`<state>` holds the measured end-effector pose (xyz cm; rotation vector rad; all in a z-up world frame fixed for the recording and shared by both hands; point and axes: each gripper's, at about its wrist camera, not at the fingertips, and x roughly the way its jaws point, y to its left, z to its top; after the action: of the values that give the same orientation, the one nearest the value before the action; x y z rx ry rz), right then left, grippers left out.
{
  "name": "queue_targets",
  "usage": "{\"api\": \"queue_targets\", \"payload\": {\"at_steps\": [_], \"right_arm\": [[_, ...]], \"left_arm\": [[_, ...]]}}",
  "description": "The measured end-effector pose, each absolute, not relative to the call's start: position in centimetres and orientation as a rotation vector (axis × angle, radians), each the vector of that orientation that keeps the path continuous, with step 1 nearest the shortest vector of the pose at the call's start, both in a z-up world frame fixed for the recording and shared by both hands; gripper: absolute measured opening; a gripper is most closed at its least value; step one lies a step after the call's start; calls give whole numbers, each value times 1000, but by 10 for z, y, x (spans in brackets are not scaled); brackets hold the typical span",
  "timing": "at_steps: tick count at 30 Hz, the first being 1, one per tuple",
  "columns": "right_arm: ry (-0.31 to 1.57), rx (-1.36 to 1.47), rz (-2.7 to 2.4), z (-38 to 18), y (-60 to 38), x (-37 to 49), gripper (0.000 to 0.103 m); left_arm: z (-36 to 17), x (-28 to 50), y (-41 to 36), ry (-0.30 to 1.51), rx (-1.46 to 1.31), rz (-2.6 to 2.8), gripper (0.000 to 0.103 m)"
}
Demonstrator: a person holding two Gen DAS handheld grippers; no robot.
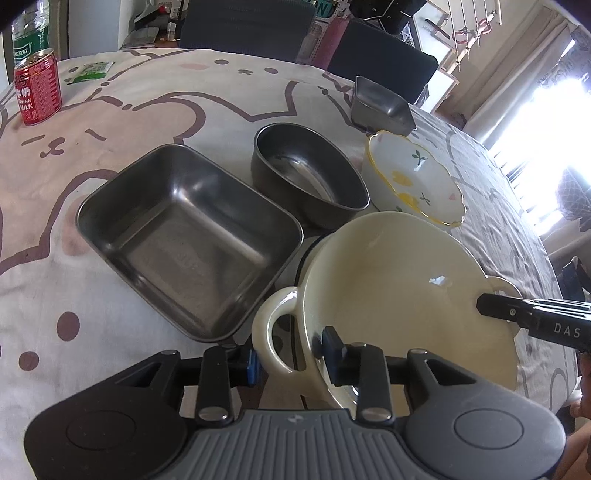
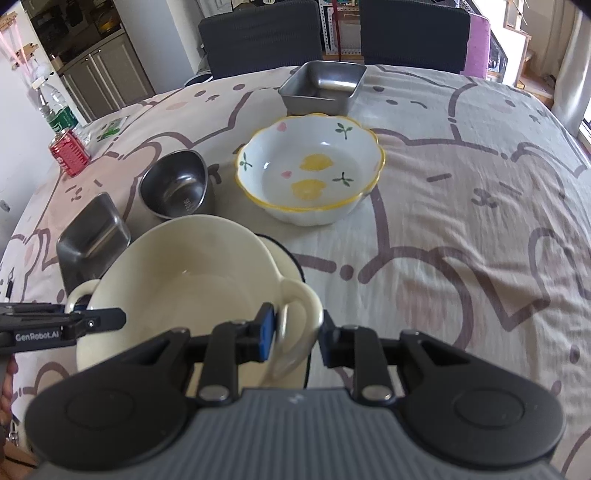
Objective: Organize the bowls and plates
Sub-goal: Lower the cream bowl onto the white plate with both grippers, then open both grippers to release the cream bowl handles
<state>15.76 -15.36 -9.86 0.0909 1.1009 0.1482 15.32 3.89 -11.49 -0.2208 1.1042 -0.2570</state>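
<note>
A cream two-handled bowl (image 1: 399, 280) is tilted and held off the table between both grippers. My left gripper (image 1: 291, 354) is shut on its near handle (image 1: 273, 332). My right gripper (image 2: 295, 336) is shut on the other handle (image 2: 299, 317); its tip shows in the left wrist view (image 1: 495, 306). Under the bowl (image 2: 184, 273) lies a cream plate with a dark rim (image 2: 288, 258). A large steel rectangular tray (image 1: 188, 240), a round steel bowl (image 1: 310, 173), a floral ceramic bowl (image 2: 310, 170) and a small square steel tray (image 2: 321, 86) stand on the cloth.
A red milk can (image 1: 37, 92) and a green-labelled bottle (image 1: 31, 33) stand at the far left. Dark chairs (image 2: 258, 37) line the far table edge. The cartoon tablecloth (image 2: 461, 221) spreads to the right.
</note>
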Motion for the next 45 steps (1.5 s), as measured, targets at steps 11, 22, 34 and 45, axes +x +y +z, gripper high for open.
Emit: {"api": "queue_targets", "payload": {"at_steps": [11,22,34,45], "right_arm": [[1100,56,166,-99,-152,155,30],[1106,15,205,-100,-153,151,30],[1162,83,222,-109,-165,156,31],[1154,90,239,-110,-167,155,31]], "left_arm": [[-119,152,38,1120,-200,-265,38],[-118,152,33,1114,-160,-271,39],[-118,150,25,1122,-122,-310,38],[-118,150,26,1131,-123,-303,38]]}}
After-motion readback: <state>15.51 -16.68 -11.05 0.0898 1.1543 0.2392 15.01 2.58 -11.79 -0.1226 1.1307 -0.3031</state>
